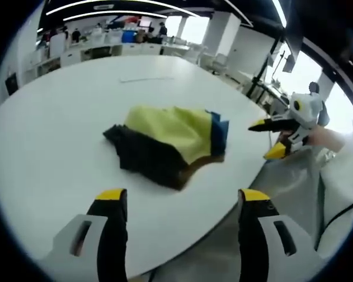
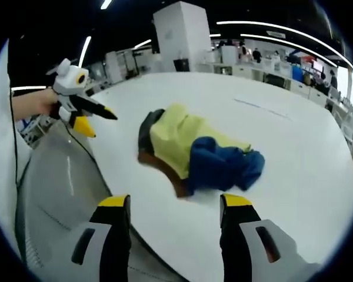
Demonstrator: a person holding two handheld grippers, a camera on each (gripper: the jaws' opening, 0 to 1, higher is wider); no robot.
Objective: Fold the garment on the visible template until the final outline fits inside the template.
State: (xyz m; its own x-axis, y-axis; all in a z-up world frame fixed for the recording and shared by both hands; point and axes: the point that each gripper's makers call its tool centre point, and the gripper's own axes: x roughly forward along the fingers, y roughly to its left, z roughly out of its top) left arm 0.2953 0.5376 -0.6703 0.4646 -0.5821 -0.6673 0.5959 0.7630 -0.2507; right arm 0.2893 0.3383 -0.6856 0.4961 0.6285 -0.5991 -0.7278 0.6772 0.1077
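Observation:
A crumpled garment (image 1: 170, 141) lies bunched on the white table (image 1: 59, 135), showing yellow, black, blue and brown cloth. In the right gripper view the garment (image 2: 188, 153) has its blue part nearest the camera. My left gripper (image 1: 182, 197) hovers open over the table's near edge, short of the cloth, with nothing between its jaws. My right gripper (image 2: 175, 202) is open too, held off the table's rim. Each gripper appears in the other's view, jaws apart and beside the table edge: the right gripper (image 1: 267, 139) and the left gripper (image 2: 100, 123), held by a hand.
A faint thin line (image 1: 147, 78) marks the table beyond the garment, the same line (image 2: 270, 108) in the right gripper view. Grey floor (image 2: 59, 176) lies below the curved table edge. Desks, pillars and people stand far behind.

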